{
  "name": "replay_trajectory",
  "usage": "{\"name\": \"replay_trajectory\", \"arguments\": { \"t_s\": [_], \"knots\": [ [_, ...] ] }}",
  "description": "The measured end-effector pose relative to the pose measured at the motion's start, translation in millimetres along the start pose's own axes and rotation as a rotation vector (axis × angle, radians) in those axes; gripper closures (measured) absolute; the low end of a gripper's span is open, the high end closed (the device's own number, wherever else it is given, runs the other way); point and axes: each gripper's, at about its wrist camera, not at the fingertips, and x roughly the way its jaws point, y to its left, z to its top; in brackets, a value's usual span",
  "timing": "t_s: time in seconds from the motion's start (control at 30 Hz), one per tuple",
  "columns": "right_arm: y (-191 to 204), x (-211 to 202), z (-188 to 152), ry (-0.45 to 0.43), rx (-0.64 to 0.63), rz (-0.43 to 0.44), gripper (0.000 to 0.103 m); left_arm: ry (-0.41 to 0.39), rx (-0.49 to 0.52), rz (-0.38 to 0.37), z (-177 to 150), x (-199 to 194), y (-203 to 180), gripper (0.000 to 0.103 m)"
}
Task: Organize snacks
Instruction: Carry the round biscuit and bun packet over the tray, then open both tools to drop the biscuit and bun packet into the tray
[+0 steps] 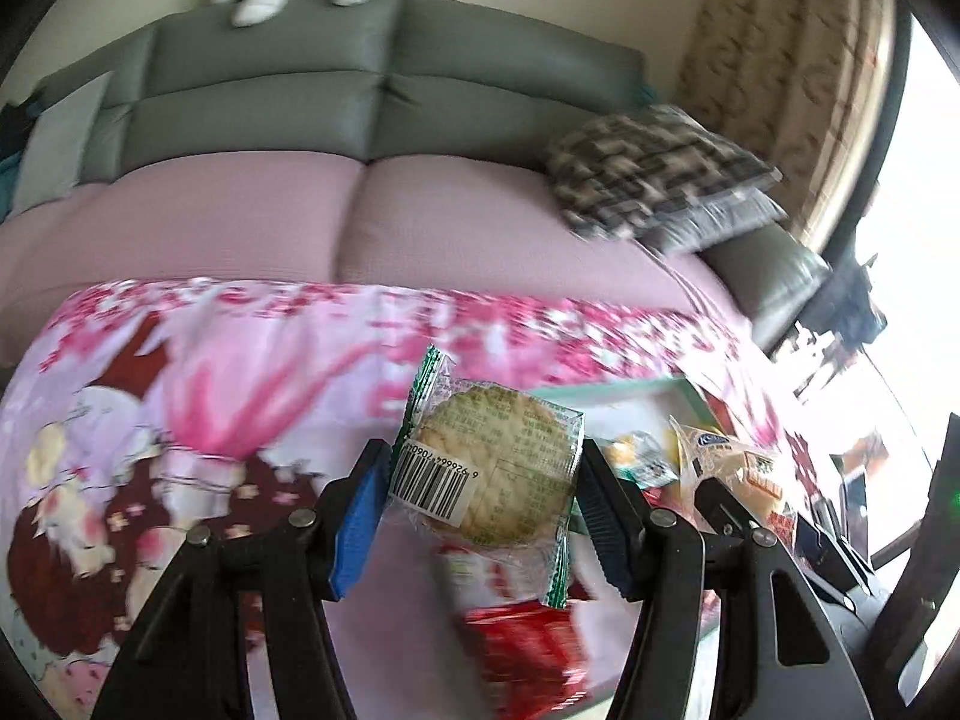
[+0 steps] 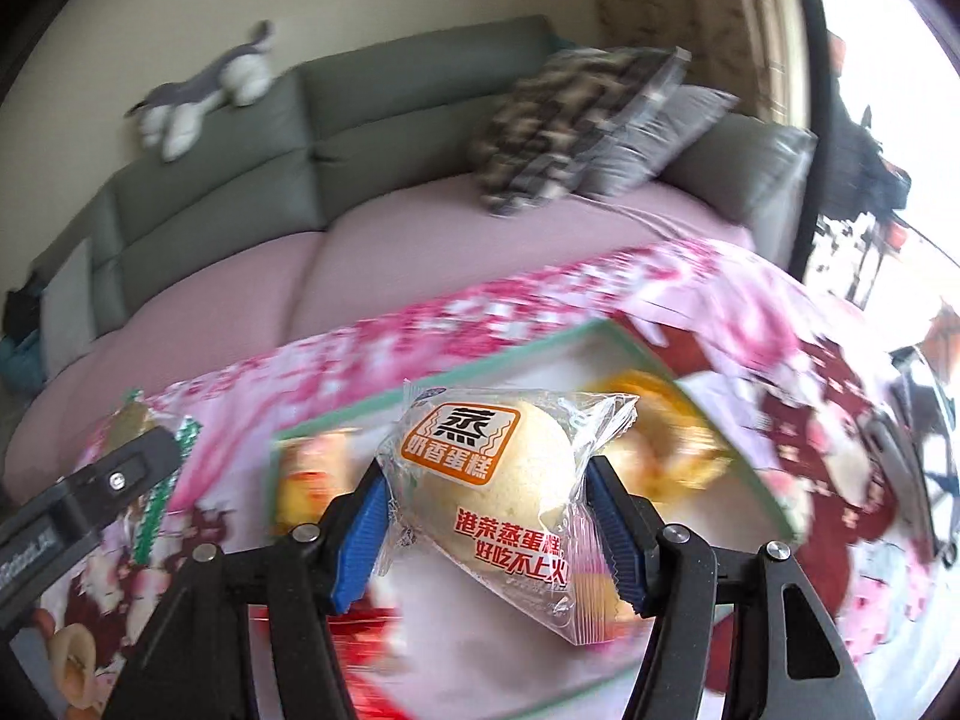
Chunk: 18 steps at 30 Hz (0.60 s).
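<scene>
Two grippers each pinch a snack above the floral cloth (image 1: 180, 372). Left gripper (image 1: 480, 480) clamps a round cracker (image 1: 498, 468) in clear wrap with a barcode. Right gripper (image 2: 486, 516) clamps a steamed cake (image 2: 498, 480) labelled 奶香蛋糕, over the green-rimmed tray (image 2: 420, 387), which holds blurred yellow and red packets.

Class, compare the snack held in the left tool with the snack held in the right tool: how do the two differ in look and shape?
The rice cracker pack in the left tool is flat and disc-shaped; the steamed cake pack in the right tool is plump and domed.
The cracker pack has green edges and a barcode label; the cake pack has an orange badge and red lettering.
Both are single snacks in clear wrappers, gripped between blue pads.
</scene>
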Motion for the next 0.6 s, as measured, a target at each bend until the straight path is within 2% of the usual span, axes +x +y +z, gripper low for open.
{"name": "replay_trajectory", "arguments": {
  "t_s": [0.17, 0.23, 0.3, 0.33, 0.37, 0.6],
  "knots": [
    [-27, 6, 2, 0.029, 0.027, -0.007, 0.036, 0.038, 0.056, -0.012, -4, 17, -37, 0.04],
    [-28, 8, 0, 0.036, 0.028, 0.007, 0.036, 0.048, 0.068, -0.024, -6, 21, -46, 0.037],
    [-30, 8, 0, 0.042, 0.026, 0.025, 0.035, 0.05, 0.078, -0.025, -6, 23, -52, 0.023],
    [-29, 10, -1, 0.047, 0.024, 0.036, 0.034, 0.049, 0.08, -0.017, -6, 23, -53, 0.019],
    [-29, 11, -1, 0.051, 0.022, 0.043, 0.034, 0.047, 0.079, -0.01, -6, 24, -53, 0.016],
    [-18, 16, -7, 0.076, -0.012, 0.083, 0.033, 0.034, 0.018, 0.074, -4, 16, -27, 0.016]
  ]
}}
